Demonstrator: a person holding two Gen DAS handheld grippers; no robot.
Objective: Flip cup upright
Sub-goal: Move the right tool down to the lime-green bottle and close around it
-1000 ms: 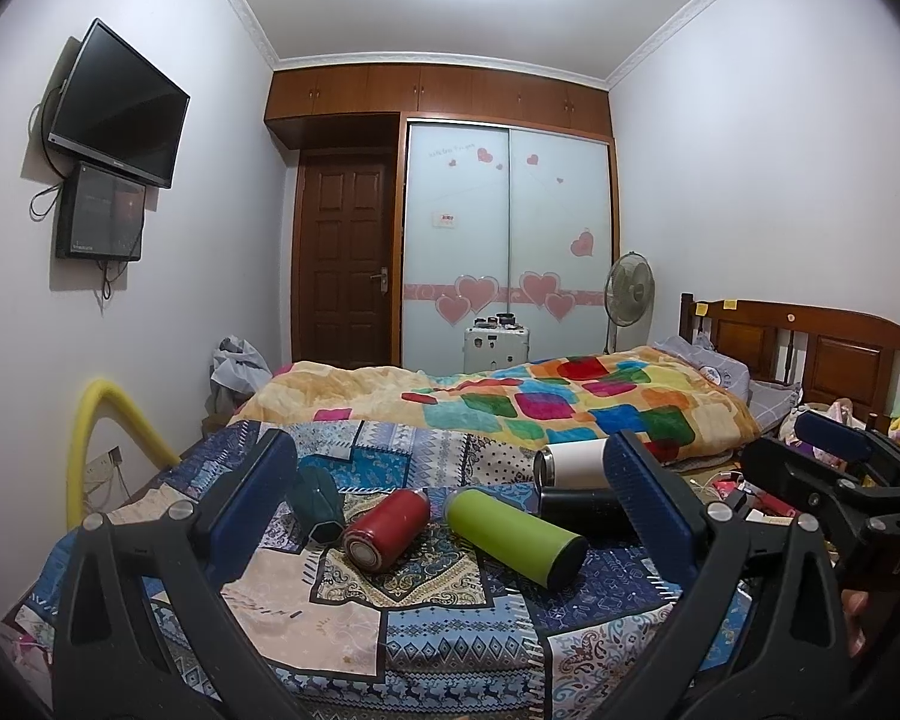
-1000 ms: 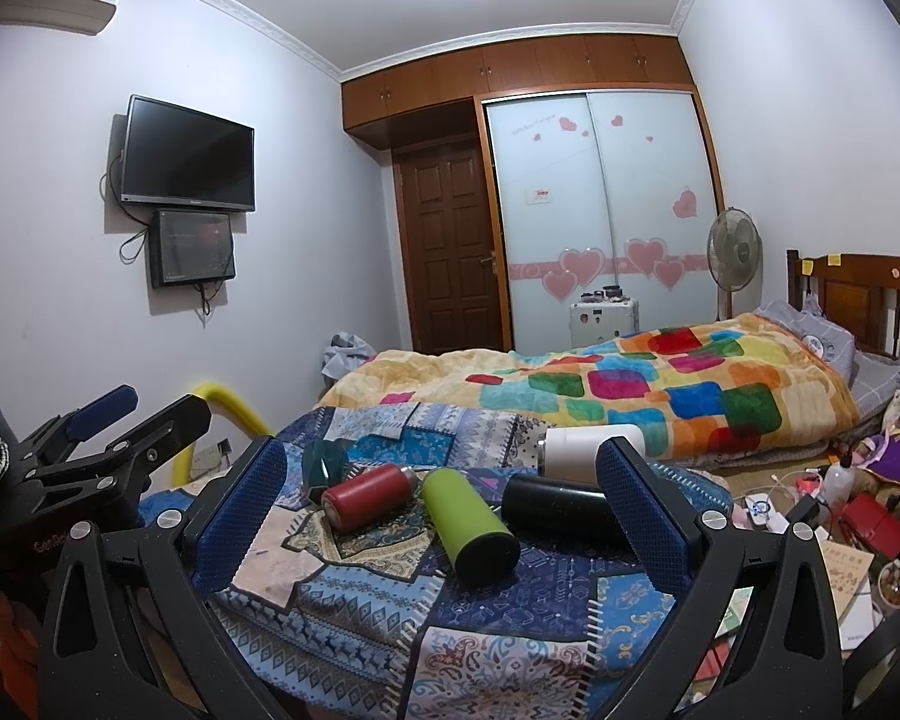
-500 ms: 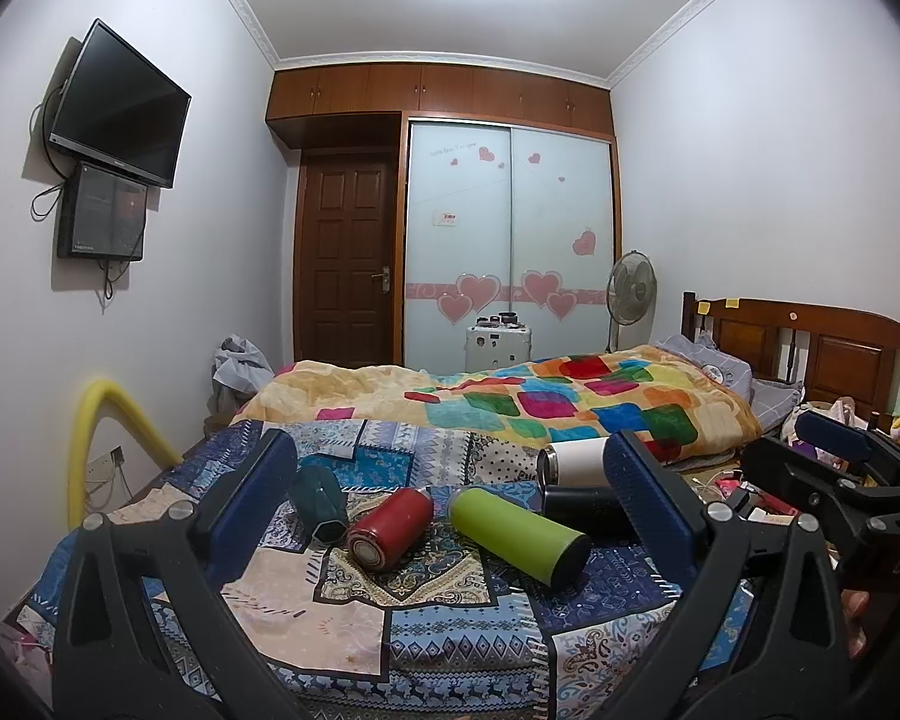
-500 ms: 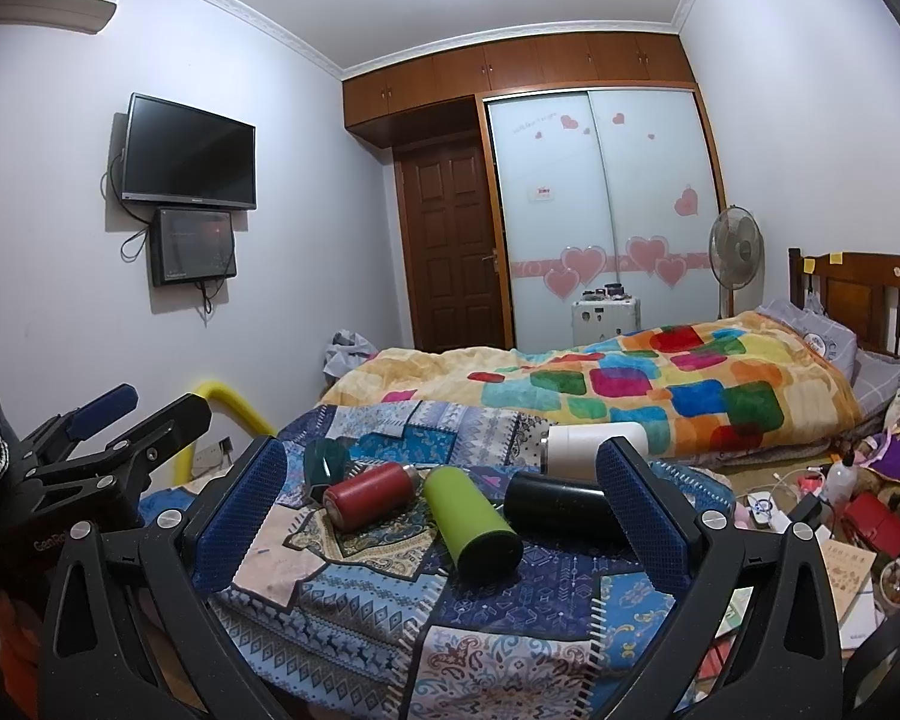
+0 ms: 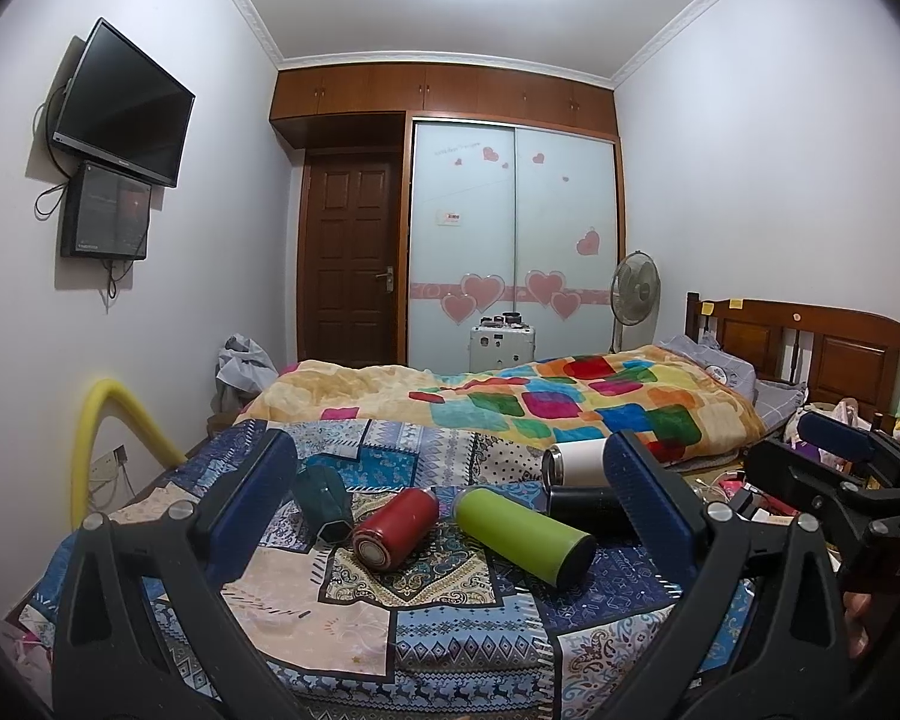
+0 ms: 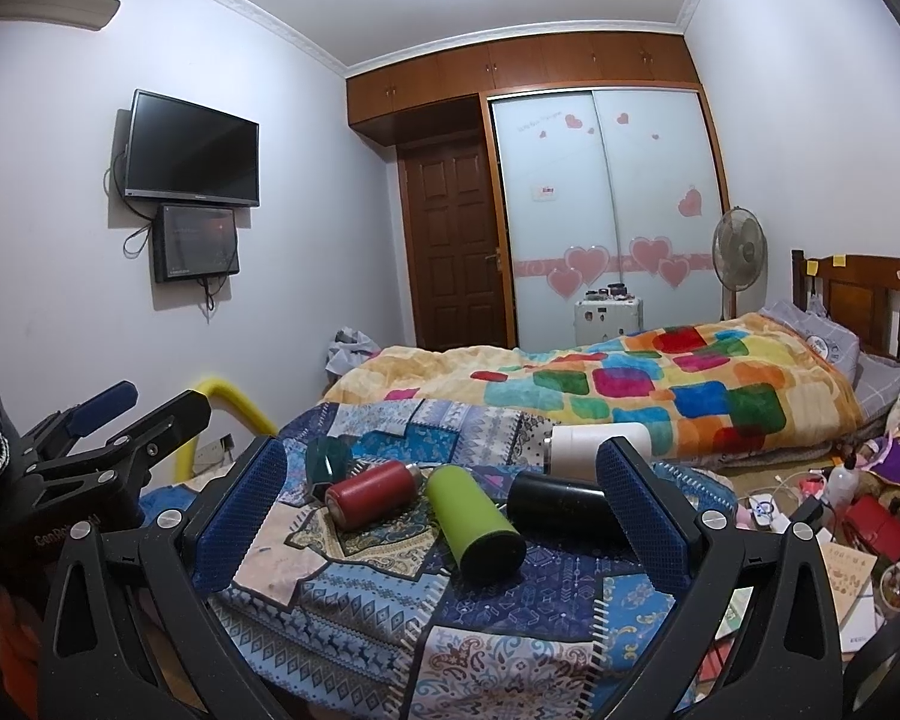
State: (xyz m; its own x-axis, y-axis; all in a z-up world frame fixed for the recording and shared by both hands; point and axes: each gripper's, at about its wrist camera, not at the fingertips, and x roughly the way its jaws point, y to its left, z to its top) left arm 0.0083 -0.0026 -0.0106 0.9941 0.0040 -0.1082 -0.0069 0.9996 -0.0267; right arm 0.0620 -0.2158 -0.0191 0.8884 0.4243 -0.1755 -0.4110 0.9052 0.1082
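Several cups lie on their sides on a patchwork cloth (image 5: 354, 630) (image 6: 354, 594): a dark green one (image 5: 324, 498) (image 6: 324, 459), a red one (image 5: 396, 528) (image 6: 372, 492), a lime green one (image 5: 522, 525) (image 6: 471, 519), a black one (image 5: 582, 507) (image 6: 558, 501) and a white one (image 5: 573, 463) (image 6: 594, 444). My left gripper (image 5: 450, 504) is open and empty, held back from the cups. My right gripper (image 6: 444, 510) is open and empty too, also short of them. Each gripper shows at the edge of the other's view.
A bed with a colourful blanket (image 5: 558, 402) (image 6: 660, 378) lies behind the cloth. A yellow foam tube (image 5: 96, 426) stands at the left wall. Clutter (image 6: 846, 516) covers the floor at the right. A fan (image 6: 738, 252) stands by the wardrobe.
Both views have risen and shifted very slightly. The cups have not moved and both grippers stay open.
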